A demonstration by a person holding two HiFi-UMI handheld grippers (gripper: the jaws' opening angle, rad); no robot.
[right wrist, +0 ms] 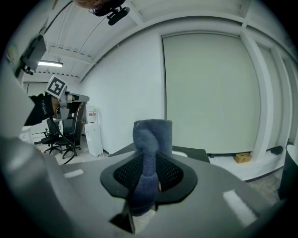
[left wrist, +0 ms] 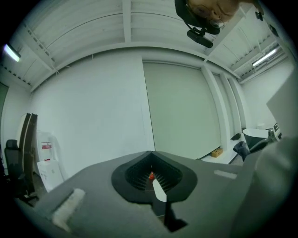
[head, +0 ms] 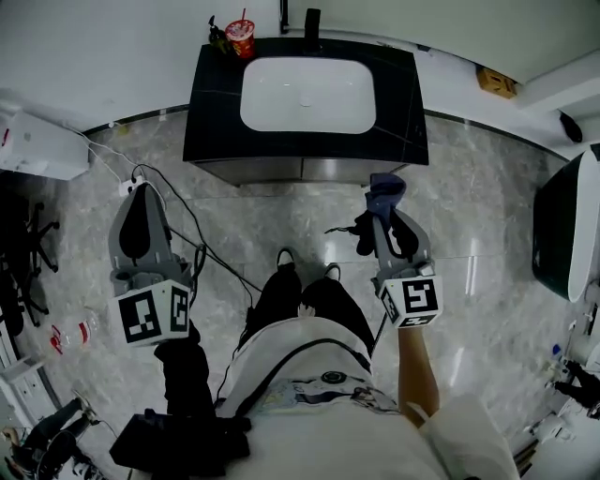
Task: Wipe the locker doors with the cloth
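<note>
Now, right gripper (head: 383, 216) pinching fuzzy blue cloth (right wrist: 151, 135) — bunched, upright, left gripper (left wrist: 152, 176) jaws together, empty.

We find the worktop (head: 211, 103) against the far wall (head: 112, 47), with the basin (head: 307, 94) sunk in its middle, the tap (head: 311, 23) behind the basin and a cup (head: 242, 37) on the worktop's back left corner. On the floor (head: 487, 187) before it stand the person's shoes (head: 285, 256), with the left tongs (head: 141, 192) to their left, over a trailing cable (head: 230, 272), and the right tongs (head: 384, 217) to their right, the cloth (head: 384, 192) lodged between their jaws and sticking out past the tips. We see a box (head: 495, 82) by the wall right of the worktop, a tub (head: 562, 225) at the far right and office chairs (head: 21, 253) at the far left.
</note>
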